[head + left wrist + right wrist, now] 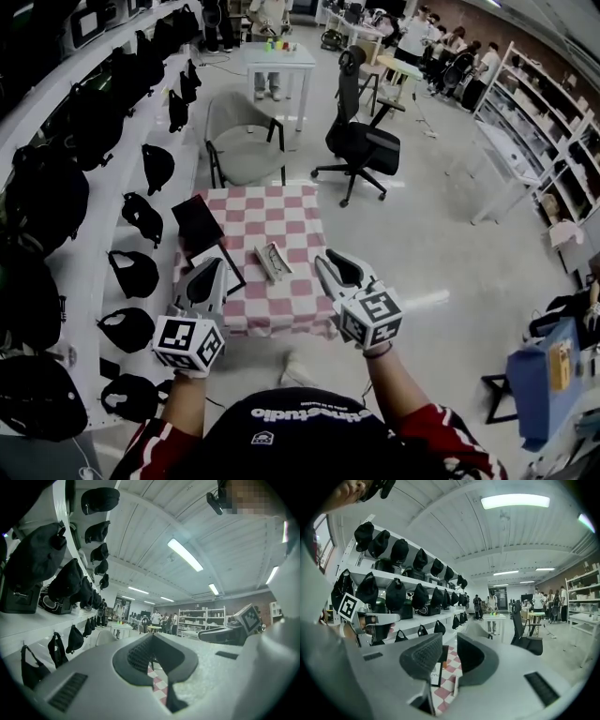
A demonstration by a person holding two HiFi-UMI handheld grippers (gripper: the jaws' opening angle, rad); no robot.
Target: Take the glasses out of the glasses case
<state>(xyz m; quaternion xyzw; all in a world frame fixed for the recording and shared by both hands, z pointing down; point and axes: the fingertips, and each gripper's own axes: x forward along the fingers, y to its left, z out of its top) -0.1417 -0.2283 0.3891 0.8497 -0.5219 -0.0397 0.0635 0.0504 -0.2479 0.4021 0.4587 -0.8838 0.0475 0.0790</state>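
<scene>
Your small counter (302, 208) is covered with a pink-and-white checked cloth, and both grippers hang over its near edge. The glasses (272, 261) are already out of the case. They lie folded on the cloth near the middle of the counter, between your two grippers and touching neither.

The black glasses case (197, 223) lies open on the counter's left part. A pale panel (212, 259) sits just in front of it, close to your left gripper.

Your left gripper (217, 267) points level across the counter. Its own view shows the jaw tips meeting with nothing between them, and only checked cloth shows through the small gap lower down.

Your right gripper (326, 262) tilts slightly down toward the cloth. Its jaws stand wide apart and hold nothing. Through the gap you see the cloth and the edge of the case beyond.

Along your left runs a white shelf (89, 272) hung with black bags. Beyond the counter stand a grey chair (246, 141) and a black office chair (361, 141).
</scene>
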